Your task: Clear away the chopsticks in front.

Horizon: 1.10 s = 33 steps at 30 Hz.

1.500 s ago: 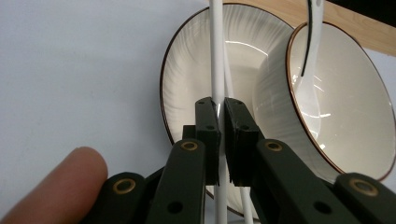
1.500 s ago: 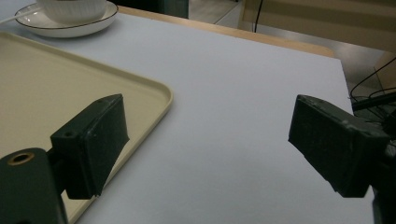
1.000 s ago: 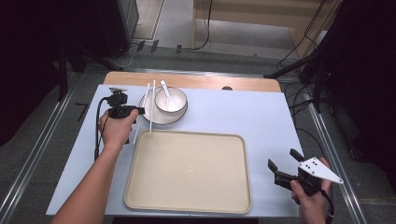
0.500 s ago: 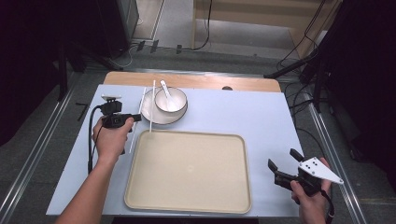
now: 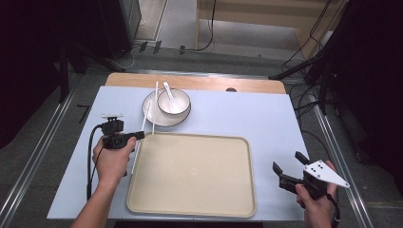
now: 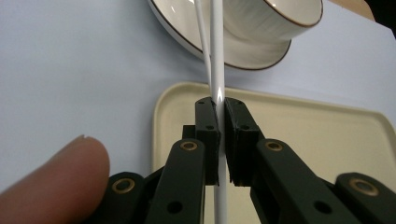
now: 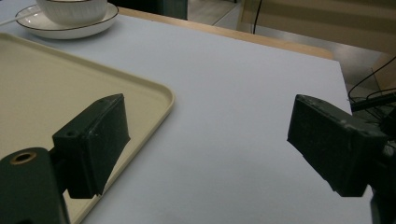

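Past my left gripper (image 6: 219,140) both chopsticks run out of frame at the top, and the bowl (image 6: 273,21) is cut off too. Its jaws are pressed tight on one white chopstick (image 6: 217,56), just above the tray (image 6: 317,140) corner; the second chopstick (image 6: 201,42) lies alongside. My right gripper (image 7: 208,140) is spread wide, holding nothing

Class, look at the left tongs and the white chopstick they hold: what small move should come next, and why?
Probably carry the chopstick sideways over the tray before lowering it: the left tongs are clamped on it, beside the tray's edge.
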Available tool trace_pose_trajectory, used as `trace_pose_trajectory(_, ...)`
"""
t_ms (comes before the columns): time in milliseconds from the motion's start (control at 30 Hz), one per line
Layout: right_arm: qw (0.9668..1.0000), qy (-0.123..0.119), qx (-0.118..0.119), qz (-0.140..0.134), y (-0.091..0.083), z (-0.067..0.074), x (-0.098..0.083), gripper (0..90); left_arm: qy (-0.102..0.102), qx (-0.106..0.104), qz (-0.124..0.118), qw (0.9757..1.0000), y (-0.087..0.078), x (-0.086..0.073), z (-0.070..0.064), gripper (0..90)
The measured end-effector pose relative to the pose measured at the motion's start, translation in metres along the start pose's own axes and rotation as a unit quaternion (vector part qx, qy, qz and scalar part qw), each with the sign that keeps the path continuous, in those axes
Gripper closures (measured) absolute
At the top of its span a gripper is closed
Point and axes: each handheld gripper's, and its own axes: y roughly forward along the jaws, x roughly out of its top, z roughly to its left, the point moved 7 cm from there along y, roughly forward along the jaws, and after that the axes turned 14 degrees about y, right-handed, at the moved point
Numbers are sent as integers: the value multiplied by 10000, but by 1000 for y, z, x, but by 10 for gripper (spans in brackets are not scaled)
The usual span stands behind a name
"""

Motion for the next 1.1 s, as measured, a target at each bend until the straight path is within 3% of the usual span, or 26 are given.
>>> trace_pose_trajectory(367,10000,9,8,2,0,1,0,128,-203,-156,-94,9996,-12,-39,-14,855)
trace_pose_trajectory(633,10000,-8,10,0,0,2,0,128,-292,-106,-120,9994,-20,-61,-16,855)
trace_pose_trajectory(1100,10000,-16,-2,9,-1,3,0,129,-335,-35,198,9992,-7,-88,-12,855)
